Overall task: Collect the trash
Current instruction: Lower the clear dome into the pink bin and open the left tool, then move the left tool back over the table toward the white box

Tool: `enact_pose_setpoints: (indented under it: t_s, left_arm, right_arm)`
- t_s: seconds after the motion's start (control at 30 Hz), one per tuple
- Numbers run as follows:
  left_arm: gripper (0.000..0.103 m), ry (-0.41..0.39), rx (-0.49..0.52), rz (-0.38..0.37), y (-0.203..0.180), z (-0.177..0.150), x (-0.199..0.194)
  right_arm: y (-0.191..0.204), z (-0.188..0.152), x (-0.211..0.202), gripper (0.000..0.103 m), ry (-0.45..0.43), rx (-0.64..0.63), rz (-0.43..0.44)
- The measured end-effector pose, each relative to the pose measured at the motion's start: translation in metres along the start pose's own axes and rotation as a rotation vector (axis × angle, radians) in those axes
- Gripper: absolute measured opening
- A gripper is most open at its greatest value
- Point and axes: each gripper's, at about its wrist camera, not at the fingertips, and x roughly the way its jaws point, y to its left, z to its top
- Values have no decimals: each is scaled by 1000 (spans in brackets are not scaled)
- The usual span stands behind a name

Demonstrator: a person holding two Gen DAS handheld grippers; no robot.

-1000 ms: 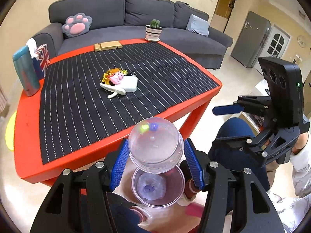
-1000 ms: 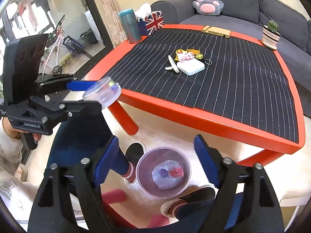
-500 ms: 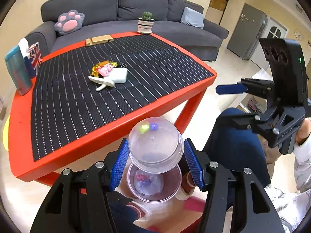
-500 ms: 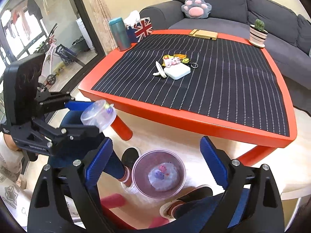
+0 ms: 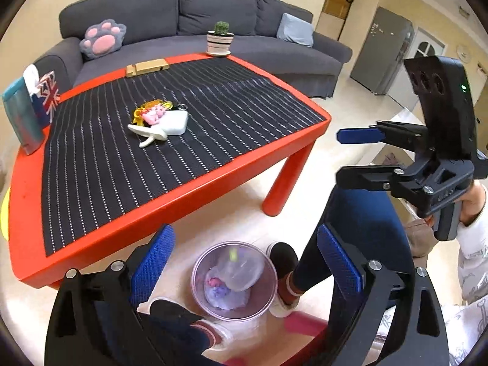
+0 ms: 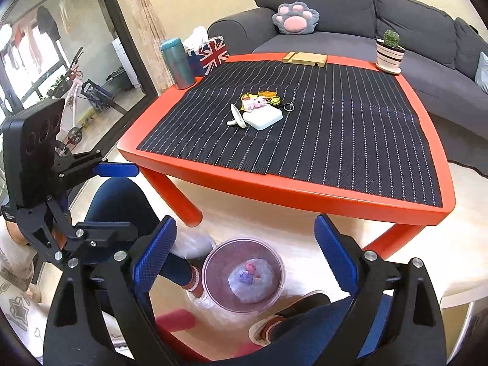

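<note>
Left gripper (image 5: 244, 270), bottom of frame: jaws spread wide, nothing held. Right gripper (image 6: 244, 257): likewise wide apart, empty. Below and between both, lower centre: clear bin (image 5: 201, 292) on the floor, a clear plastic cup (image 5: 241, 271) and crumpled trash inside. Beyond, mid-frame: red table (image 5: 213, 180), keychains (image 5: 151, 113) on its striped mat (image 5: 122, 158).

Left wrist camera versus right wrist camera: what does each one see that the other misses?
Only the left wrist view shows the grey fridge, the pale blue cushion and a clear plastic cup lying in the trash bin.

Only the right wrist view shows the glass door with a bicycle outside.

Both show the red table, the paw cushion, the cactus pot, the white case, the bin, and each other's gripper, jaws open: right gripper, left gripper.
</note>
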Motion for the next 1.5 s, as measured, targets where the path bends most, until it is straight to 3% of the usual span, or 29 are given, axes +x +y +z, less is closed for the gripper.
enact_pose_setpoints:
  t_s: [0.8,1.5]
  left_arm:
    - [95,-14,-49,58,19,6,-7]
    - [95,-53,-73,121,64,50,1]
  right_arm:
    - [1,10,8,98,-3,-8,-2]
    - [-22,65,29,98,-17,-10,-56]
